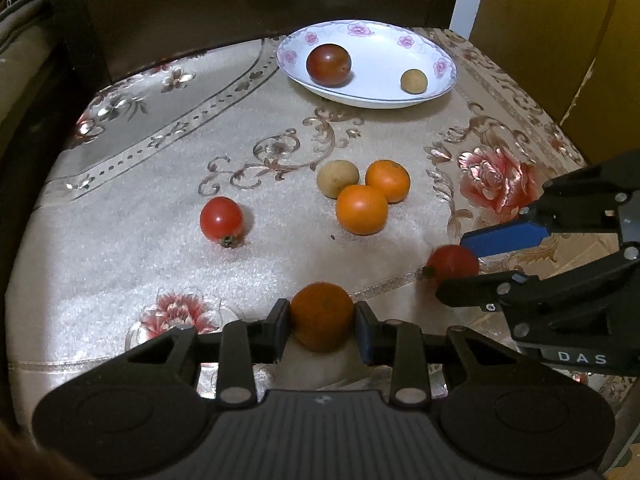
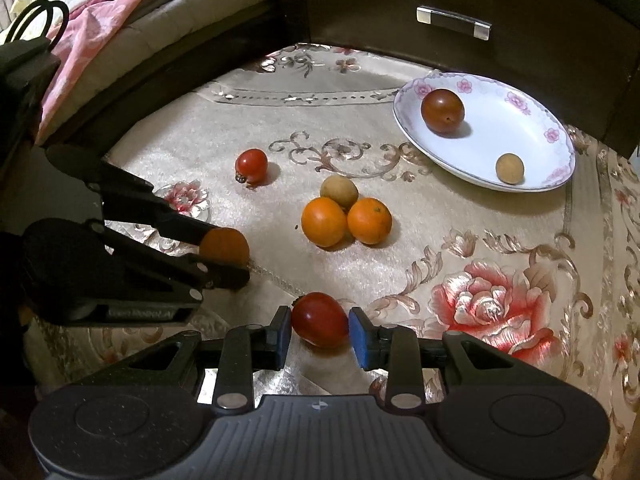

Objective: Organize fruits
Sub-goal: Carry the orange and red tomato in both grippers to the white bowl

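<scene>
The plate (image 1: 436,92), holding a dark tomato (image 1: 329,64) and a small brown fruit (image 1: 414,81), lies far ahead of both jaws. The left gripper (image 1: 322,322) is clamped on an orange (image 1: 322,316). The right gripper (image 2: 320,330) brackets a red tomato (image 2: 320,320); its pads seem just clear.

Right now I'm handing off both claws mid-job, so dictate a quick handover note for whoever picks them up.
Left claw: shut on a round orange citrus fruit, low over the floral tablecloth.
Right claw: around an oval red tomato; the right pad shows a small gap, so the grip is not firm.
Done: a dark red-brown tomato and a small tan round fruit lie in the white flower-rimmed plate.
Left: both fruits at the claws, plus on the cloth a small red tomato, a tan fruit and two oranges clustered together.
</scene>
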### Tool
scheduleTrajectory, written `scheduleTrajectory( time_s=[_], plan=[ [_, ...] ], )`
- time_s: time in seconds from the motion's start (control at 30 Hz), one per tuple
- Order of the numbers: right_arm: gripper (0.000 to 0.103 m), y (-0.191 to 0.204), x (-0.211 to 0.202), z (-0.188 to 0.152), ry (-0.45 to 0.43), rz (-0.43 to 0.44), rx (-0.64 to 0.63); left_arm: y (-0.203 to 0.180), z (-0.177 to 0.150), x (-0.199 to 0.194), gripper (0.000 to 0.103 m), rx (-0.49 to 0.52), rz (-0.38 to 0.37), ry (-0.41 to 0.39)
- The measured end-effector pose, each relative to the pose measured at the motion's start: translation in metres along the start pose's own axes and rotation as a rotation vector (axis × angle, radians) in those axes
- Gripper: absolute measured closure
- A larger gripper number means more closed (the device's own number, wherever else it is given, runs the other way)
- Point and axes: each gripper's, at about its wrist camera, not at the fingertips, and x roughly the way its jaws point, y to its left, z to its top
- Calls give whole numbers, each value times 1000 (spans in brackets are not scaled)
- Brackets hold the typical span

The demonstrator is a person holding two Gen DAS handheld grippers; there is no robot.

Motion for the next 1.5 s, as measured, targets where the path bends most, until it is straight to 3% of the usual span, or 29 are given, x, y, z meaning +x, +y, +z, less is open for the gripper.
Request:
scheduleTrajectory(
  time_s=[0.57,0.83,1.23,1.5],
  plan=[
    [78,-7,-2,-4,11,12,33,-19,2,-13,62,-11,79,-1],
    [78,-28,-36,6,-90,-11,110,-25,49,-26,61,2,59,-96],
    [78,-87,-35,37,-179,-82,246,-20,105,4,62,-35,11,-145],
    [78,-104,-22,51,-197,-102,269,-20,131,20,61,-35,0,-166]
  ],
)
